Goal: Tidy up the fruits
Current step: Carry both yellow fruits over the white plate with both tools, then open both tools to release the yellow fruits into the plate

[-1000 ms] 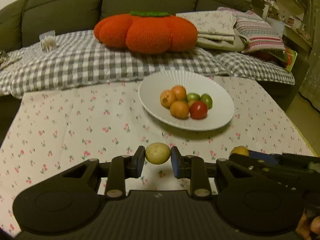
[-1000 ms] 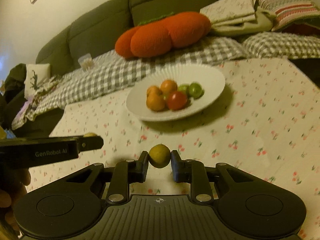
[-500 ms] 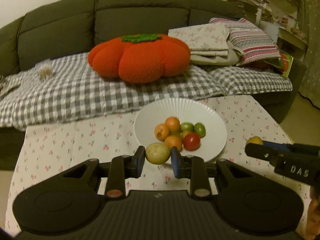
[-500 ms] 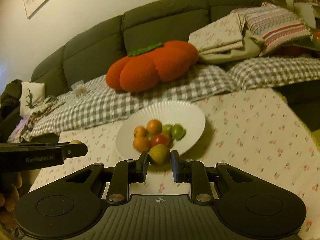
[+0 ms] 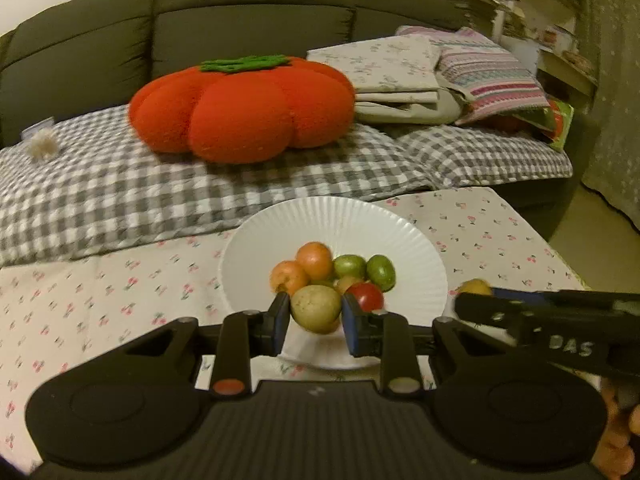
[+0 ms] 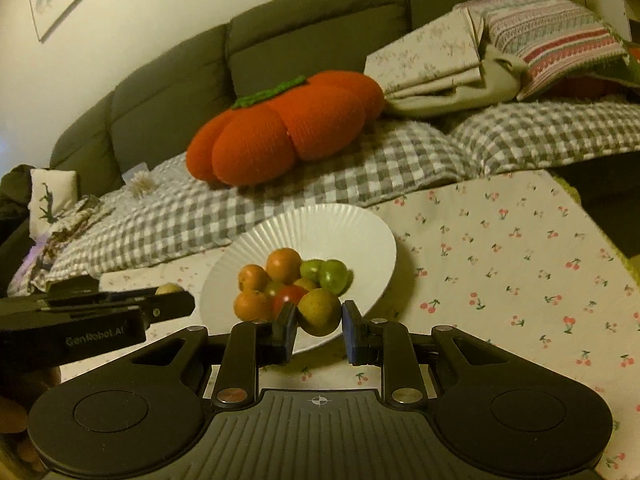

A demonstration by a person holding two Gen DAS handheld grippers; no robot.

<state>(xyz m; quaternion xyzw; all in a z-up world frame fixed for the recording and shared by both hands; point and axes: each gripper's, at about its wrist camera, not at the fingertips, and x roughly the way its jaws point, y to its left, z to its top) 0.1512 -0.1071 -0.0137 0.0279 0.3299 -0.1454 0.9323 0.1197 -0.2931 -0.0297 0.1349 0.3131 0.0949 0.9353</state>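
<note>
Yellow-green and slightly oval, the pale fruit sits pinched between the blue pads of my left claw, its long axis roughly level from pad to pad, held over the near rim of the white ribbed plate. My right claw clamps a browner round fruit, too round to give a long axis, at the plate's 6 o'clock edge. On the plate lie orange fruits, two green fruits toward 2 o'clock, and one red fruit just beside my left claw's right pad. Beneath it is the cherry-print cloth of the worktop. At 12 o'clock, an orange pumpkin cushion rests on the checked sofa cover.
</note>
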